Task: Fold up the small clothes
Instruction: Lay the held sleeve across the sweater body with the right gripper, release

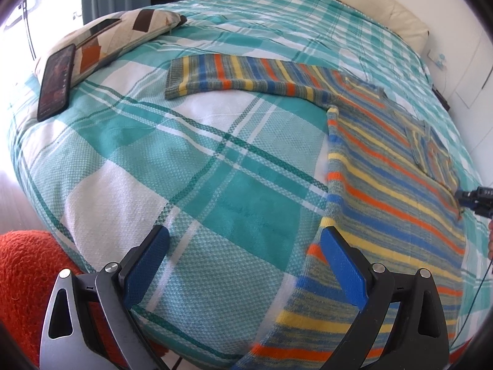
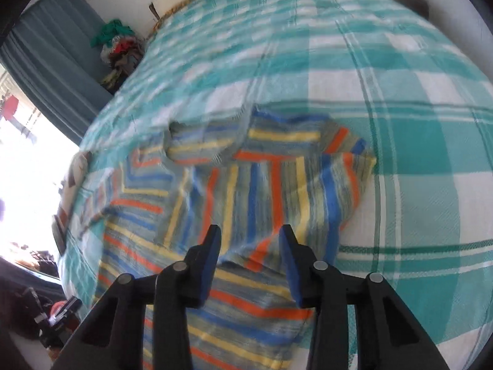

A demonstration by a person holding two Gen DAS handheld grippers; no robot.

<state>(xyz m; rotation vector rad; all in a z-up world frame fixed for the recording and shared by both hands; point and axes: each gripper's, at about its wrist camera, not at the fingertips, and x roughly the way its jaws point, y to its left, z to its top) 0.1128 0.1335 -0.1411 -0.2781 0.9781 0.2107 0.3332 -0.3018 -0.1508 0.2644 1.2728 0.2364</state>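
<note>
A striped knit sweater (image 1: 385, 185) in blue, orange, yellow and grey lies flat on the teal plaid bed cover (image 1: 185, 169). One sleeve (image 1: 231, 75) stretches out to the left. The other sleeve (image 2: 277, 178) is folded across the body. My left gripper (image 1: 245, 234) is open wide at the bed's near edge, and its right finger (image 1: 339, 262) hangs over the sweater's hem corner. My right gripper (image 2: 251, 232) points down over the folded sleeve's end with its jaws partly apart. Fabric shows in the gap, and the pads do not visibly press on it. That view is blurred.
A patterned pillow (image 1: 117, 34) with a dark phone (image 1: 57, 83) leaning on it lies at the bed's left side. An orange fuzzy cloth (image 1: 24, 271) sits below the near edge. A clothes pile (image 2: 120, 49) and grey curtain (image 2: 52, 71) stand beyond the bed.
</note>
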